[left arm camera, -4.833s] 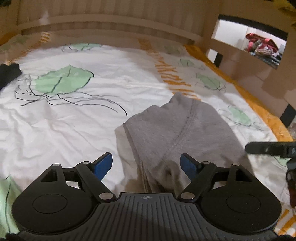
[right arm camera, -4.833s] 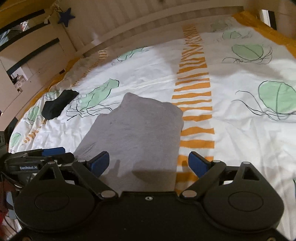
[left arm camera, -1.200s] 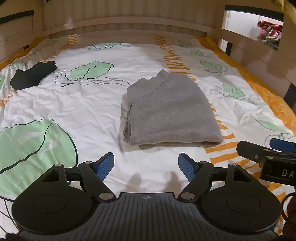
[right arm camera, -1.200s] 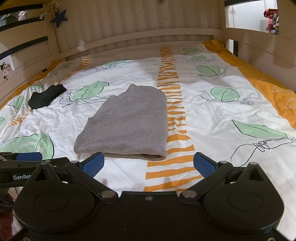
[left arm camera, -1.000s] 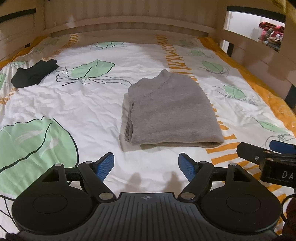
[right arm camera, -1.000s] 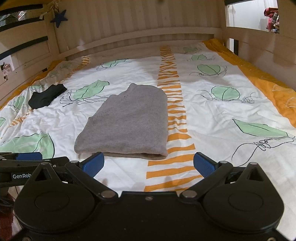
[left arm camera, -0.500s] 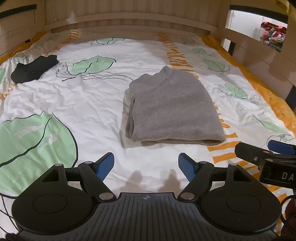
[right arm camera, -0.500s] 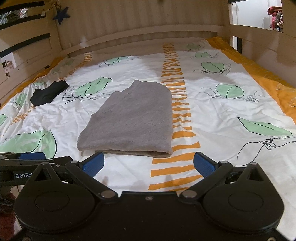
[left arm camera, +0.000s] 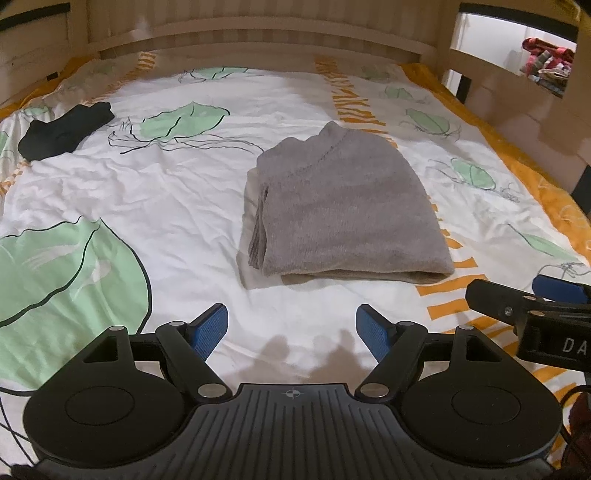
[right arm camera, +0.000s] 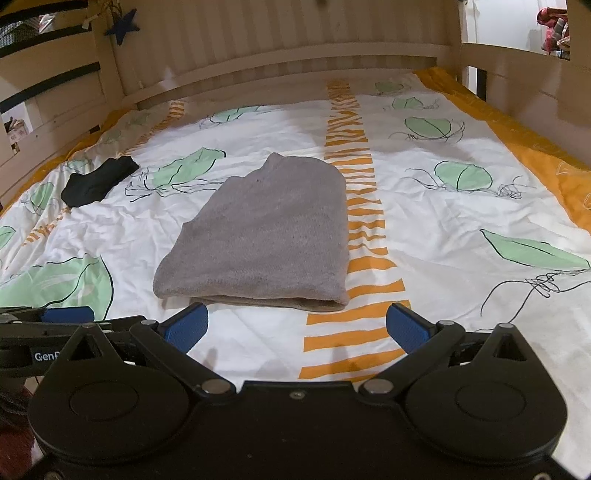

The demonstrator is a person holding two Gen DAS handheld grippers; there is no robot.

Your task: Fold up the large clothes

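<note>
I hold my left hand-held gripper (left arm camera: pixel 291 328) and right hand-held gripper (right arm camera: pixel 297 325) released, angled down before the folded grey sweater (left arm camera: pixel 343 210); black sock (left arm camera: pixel 66 129) lies apart.

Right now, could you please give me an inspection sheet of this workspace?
Surface: bedspread, white with green leaves and orange stripes, wrinkled.
Job's things: grey garment folded flat, mid-bed, beside an orange stripe.
Clutter: black cloth at the far left.
Grippers: left gripper and right gripper both open, empty, short of the garment.
Cables: dark cord at the right edge.
Surroundings: wooden bed frame, blue star.
</note>
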